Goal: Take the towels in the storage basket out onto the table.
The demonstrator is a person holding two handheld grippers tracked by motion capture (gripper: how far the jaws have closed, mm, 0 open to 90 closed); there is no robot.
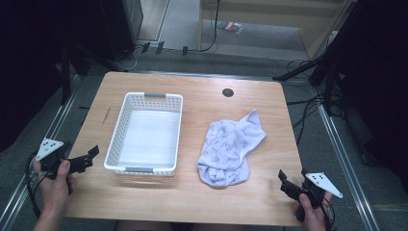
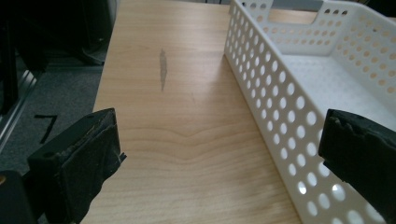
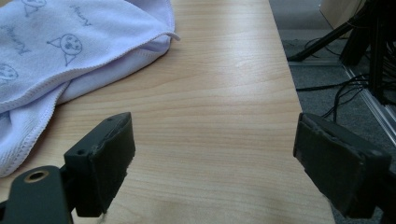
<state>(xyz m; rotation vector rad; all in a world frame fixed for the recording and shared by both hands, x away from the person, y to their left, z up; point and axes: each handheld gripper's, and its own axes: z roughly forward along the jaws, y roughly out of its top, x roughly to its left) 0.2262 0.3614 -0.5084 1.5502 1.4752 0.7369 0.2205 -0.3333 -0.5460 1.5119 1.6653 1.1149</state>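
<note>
My left gripper (image 1: 91, 155) sits at the table's left edge, near the front-left corner, jaws spread wide w/ nothing between them. In the left gripper view the jaws frame bare wood and the perforated side wall of the white basket (image 2: 280, 107), which is just beside the right-hand jaw; can't tell if it's touching. A grey smear (image 2: 162, 70) marks the wood farther ahead along the left edge.

My right gripper (image 1: 285, 180) is at the front-right corner, also spread apart and holding nothing. Right gripper view: bare tabletop between the jaws, w/ the cloth (image 3: 60, 51) lying ahead and to the left, apart from the near jaw. Right edge of the table runs past the other jaw, cables on the floor beyond.

Outward from there: the basket (image 1: 144, 134) stands upright on the left half of the table (image 1: 202, 192), long side running front to back, grey handle strips at both short ends, nothing inside. The cloth (image 1: 230, 149) is a crumpled pale lavender towel w/ small printed figures, lying right of centre, near the basket but not touching it. A round black grommet (image 1: 227, 92) sits near the back edge, behind the cloth.
</note>
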